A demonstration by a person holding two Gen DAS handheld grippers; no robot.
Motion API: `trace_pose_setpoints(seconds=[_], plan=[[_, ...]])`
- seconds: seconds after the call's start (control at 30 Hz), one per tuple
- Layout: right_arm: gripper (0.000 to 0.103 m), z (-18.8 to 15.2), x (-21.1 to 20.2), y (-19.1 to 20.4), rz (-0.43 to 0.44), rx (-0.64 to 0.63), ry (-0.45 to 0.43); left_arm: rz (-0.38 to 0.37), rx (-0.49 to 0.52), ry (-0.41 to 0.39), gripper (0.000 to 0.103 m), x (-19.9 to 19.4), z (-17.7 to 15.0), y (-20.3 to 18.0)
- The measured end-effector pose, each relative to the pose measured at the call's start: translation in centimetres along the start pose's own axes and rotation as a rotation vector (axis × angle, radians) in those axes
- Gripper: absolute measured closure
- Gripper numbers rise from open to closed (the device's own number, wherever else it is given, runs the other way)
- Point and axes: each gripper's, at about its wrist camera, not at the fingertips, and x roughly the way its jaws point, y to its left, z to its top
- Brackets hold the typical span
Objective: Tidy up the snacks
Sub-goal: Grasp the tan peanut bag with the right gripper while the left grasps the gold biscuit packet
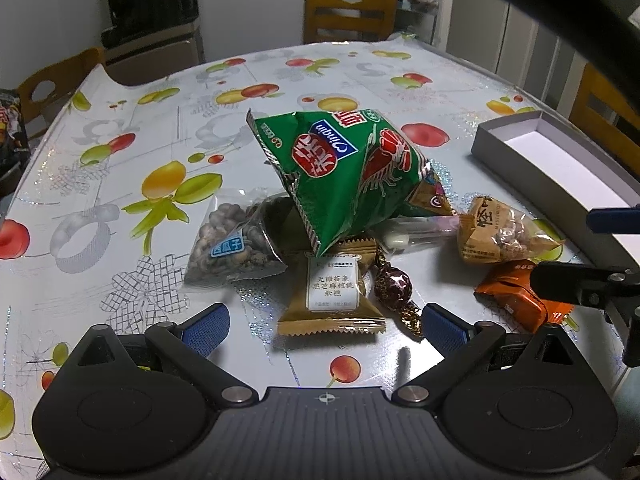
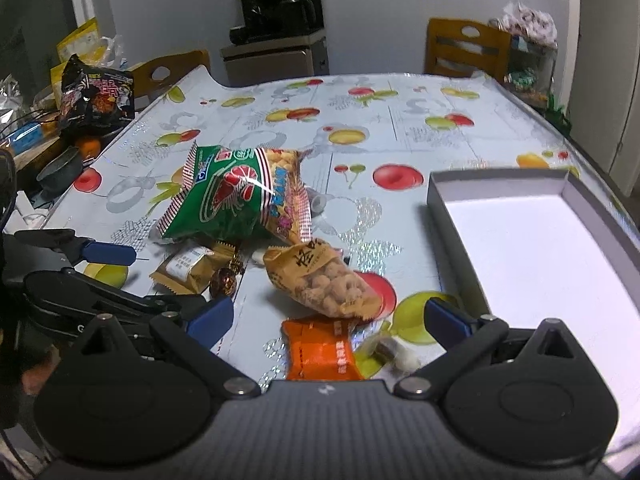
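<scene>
Left wrist view: left gripper [image 1: 326,326] has its blue fingers [image 1: 206,326] spread wide, nothing betw. them, hovering low over the surface [image 1: 120,208] w/ fruit-print cloth. Just ahead lies the snack pile: a tan cake packet [image 1: 332,292] nearest, betw. the finger tips; a foil-wrapped candy [image 1: 394,284] touching its right edge; a clear bag of seeds [image 1: 232,246] to the left; a big green chip bag [image 1: 352,172] propped tilted on top of the others. Right of that, a tan peanut packet [image 1: 496,232] and an orange packet [image 1: 514,296]. A grey box [image 1: 516,136] w/ white inside sits at the right edge of the surface. Part of the right gripper [image 1: 600,256] shows at far right, near the orange packet.

Right wrist view: right gripper [image 2: 326,322] fingers [image 2: 446,320] also released, wide apart, holding nothing. Orange packet [image 2: 320,350] lies betw. them, close to the camera; peanut packet [image 2: 324,282] just beyond, touching it or nearly. Green chip bag [image 2: 240,200] further back, cake packet [image 2: 192,266] and candy [image 2: 224,282] at its near-left. Grey box [image 2: 436,196] to the right, apart from the pile. Left gripper [image 2: 108,254] visible at left.
</scene>
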Motion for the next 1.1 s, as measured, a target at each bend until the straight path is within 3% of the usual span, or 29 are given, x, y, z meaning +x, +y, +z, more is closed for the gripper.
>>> trace_pose_setpoints(seconds=[0.37,0.47,0.63,0.93,1.1], plan=[[0.002,0.9,1.4,0.0,0.025,-0.020,-0.024,0.014,0.005,0.003,0.000,0.6,0.2,0.3],[0.008,1.0,2.0,0.2,0.026,-0.039,-0.024,0.006,0.006,-0.009,0.002,0.7,0.3,0.3],[0.019,0.8,3.0,0.7,0.030,-0.085,-0.008,-0.007,0.002,-0.025,0.021,1.0,0.3,0.6],[0.030,0.6,4.6,1.3,0.036,-0.137,0.000,-0.050,0.001,-0.050,0.038,1.6,0.3,0.8],[0.032,0.5,5.2,1.4,0.032,-0.154,-0.001,-0.072,-0.008,-0.044,0.048,2.2,0.3,1.0]])
